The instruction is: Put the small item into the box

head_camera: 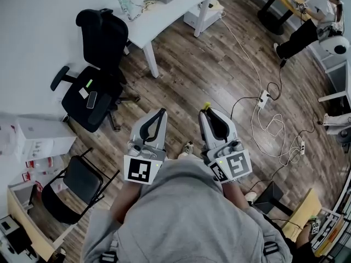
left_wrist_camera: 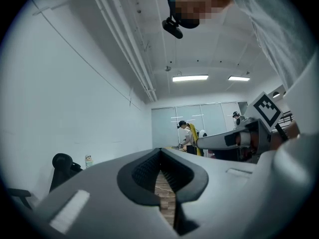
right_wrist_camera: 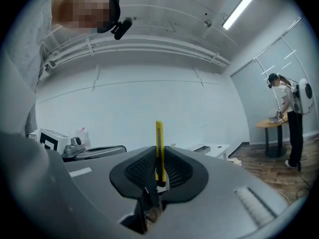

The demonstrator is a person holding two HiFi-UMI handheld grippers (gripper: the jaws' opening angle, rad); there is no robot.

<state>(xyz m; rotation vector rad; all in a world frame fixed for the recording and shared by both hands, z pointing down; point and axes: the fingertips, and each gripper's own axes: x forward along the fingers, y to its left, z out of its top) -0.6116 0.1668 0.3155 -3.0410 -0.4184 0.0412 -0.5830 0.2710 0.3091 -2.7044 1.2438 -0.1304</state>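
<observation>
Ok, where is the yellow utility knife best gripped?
Probably mid-body, with the pads closing on its two long sides, approached end-on along its length. The yellow utility knife is slim and straight; the right gripper holds it that way now, one end sticking out past the jaws.

Office: white desk [head_camera: 162,18], black swivel chair [head_camera: 103,40], ceiling strip lights [left_wrist_camera: 189,77].

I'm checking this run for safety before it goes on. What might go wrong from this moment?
1. The right gripper is shut on a thin yellow cutter that sticks out past the jaw tips. With so narrow a hold, it may twist or slip out while being carried.
2. A power strip lies on the wooden floor just ahead. The person, looking down at the grippers, might trip over it.
</observation>
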